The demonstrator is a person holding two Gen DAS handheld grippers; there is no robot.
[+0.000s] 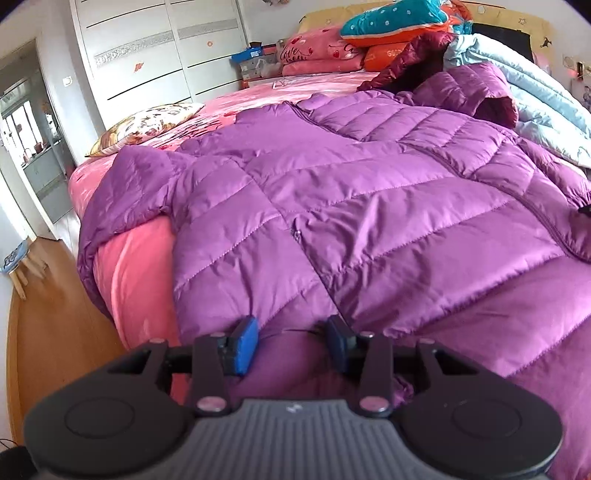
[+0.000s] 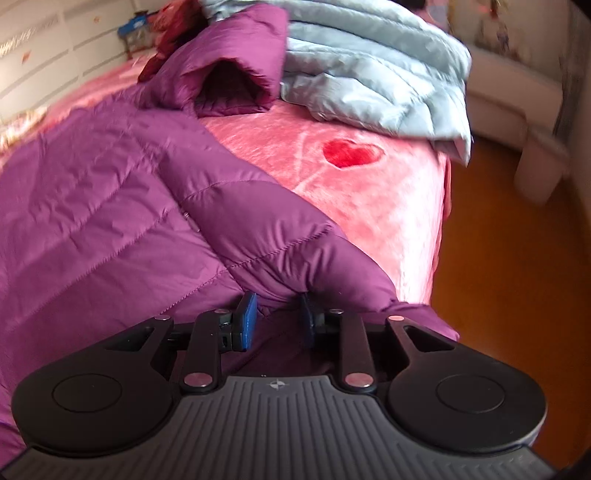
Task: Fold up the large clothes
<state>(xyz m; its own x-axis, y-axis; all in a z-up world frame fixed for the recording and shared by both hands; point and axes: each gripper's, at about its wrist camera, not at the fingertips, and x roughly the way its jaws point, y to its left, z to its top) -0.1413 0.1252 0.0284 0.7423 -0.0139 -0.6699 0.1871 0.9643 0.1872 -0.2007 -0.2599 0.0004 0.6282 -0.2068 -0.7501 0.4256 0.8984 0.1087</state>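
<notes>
We see a bed (image 1: 133, 266) with a pink plush cover, a red heart (image 2: 351, 153) woven into it near the far right corner. Wood floor (image 1: 55, 332) runs along both sides of the bed, and a white wardrobe (image 1: 155, 48) stands beyond its left side. At the bed's head lies a pile of pillows: we count two pink, one orange and one teal (image 1: 391, 18), though the heap is partly cut off by the frame edge. One floral cushion (image 1: 147, 123) sits at the bed's left edge.

One purple coat (image 1: 351, 192) is spread across the bed, hem towards us, hood (image 2: 229, 74) at the far end. Its left sleeve (image 1: 122, 184) hangs over the left side of the bed; its right sleeve (image 2: 280, 240) lies on the pink cover. One pale blue quilt (image 2: 373, 77) is bunched just beyond the hood. A dark red garment (image 1: 410, 59) lies behind the hood, mostly hidden.

We hold two tools. The left hand-held gripper (image 1: 291, 341) sits at the hem with its pads set moderately apart and purple fabric bulging between them; we cannot tell whether it grips. The right hand-held gripper (image 2: 277, 320) has its pads narrowed onto the right sleeve's end, which is pinched between them. The right view is blurred, so the room's far corner stays unclear.
</notes>
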